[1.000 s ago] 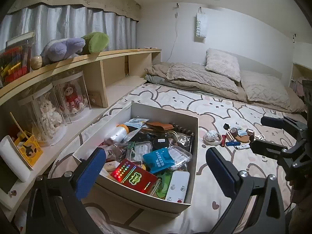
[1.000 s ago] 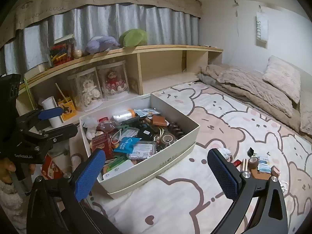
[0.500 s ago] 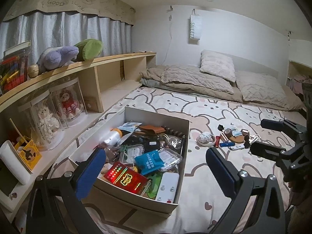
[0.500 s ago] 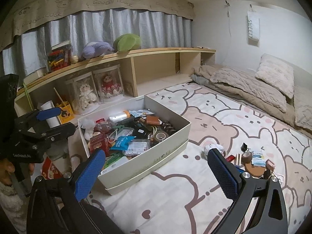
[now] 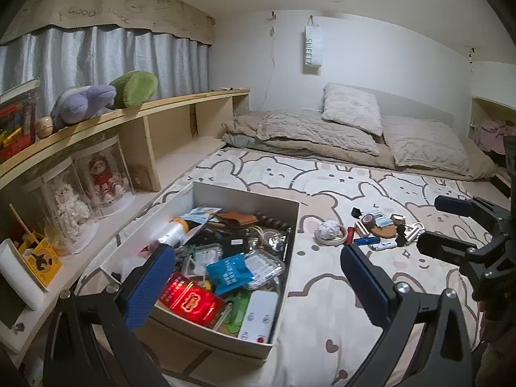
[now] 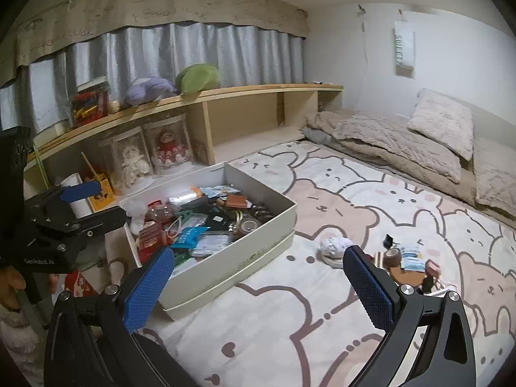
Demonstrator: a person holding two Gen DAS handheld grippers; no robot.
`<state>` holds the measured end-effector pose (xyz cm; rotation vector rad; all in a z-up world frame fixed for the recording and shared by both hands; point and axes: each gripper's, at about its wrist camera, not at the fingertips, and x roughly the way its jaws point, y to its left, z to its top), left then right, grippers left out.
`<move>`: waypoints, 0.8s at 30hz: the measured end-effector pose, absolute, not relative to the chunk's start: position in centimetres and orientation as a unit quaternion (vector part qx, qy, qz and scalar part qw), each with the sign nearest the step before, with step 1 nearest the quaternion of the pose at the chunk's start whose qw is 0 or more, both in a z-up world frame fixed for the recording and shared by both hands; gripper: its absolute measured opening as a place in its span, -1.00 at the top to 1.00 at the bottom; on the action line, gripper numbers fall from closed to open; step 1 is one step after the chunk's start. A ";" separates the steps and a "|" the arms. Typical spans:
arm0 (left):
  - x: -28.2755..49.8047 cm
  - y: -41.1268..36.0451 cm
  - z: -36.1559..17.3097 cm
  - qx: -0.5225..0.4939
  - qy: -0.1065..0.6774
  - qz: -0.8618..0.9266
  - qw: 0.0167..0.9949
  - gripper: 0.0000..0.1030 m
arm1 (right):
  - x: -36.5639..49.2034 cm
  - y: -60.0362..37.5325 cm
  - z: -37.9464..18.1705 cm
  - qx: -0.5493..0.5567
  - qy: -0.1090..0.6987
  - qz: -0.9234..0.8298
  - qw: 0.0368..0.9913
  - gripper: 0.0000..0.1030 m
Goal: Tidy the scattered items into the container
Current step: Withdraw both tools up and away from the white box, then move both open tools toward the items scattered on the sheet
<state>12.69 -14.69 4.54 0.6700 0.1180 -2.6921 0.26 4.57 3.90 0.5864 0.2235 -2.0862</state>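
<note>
A white cardboard box (image 5: 292, 251) (image 6: 258, 251) full of small items stands on the bear-print bedspread. To its right lies a scattered pile: a crumpled white ball on a tape ring (image 5: 329, 230) (image 6: 333, 246), a brown tape roll (image 5: 367, 221) (image 6: 391, 255), a blue packet (image 6: 411, 254), a brown leather piece (image 5: 383, 231) (image 6: 404, 276), batteries and clips (image 5: 383, 245). My left gripper (image 5: 258, 285) is open and empty over the box's near end. My right gripper (image 6: 258, 285) is open and empty, held above the bedspread; it also shows in the left wrist view (image 5: 451, 225).
A wooden shelf (image 5: 161, 106) with plush toys and doll cases (image 5: 106, 177) runs along the left. Folded bedding and pillows (image 5: 351, 129) lie at the far end. The left gripper shows at the left of the right wrist view (image 6: 87, 206).
Both grippers have pulled back and risen a little, so the box and pile look smaller and farther. Nothing was picked up; both stay open.
</note>
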 end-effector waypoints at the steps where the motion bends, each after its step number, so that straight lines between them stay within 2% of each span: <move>1: 12.5 -14.5 4.5 0.237 0.042 -0.954 0.179 -1.00 | 0.1 4.9 3.9 0.239 0.090 -0.851 0.460 -1.00; 24: 6.5 -9.2 4.2 0.242 0.039 -0.963 0.109 -1.00 | -3.2 12.7 3.8 0.237 0.074 -0.892 0.378 -1.00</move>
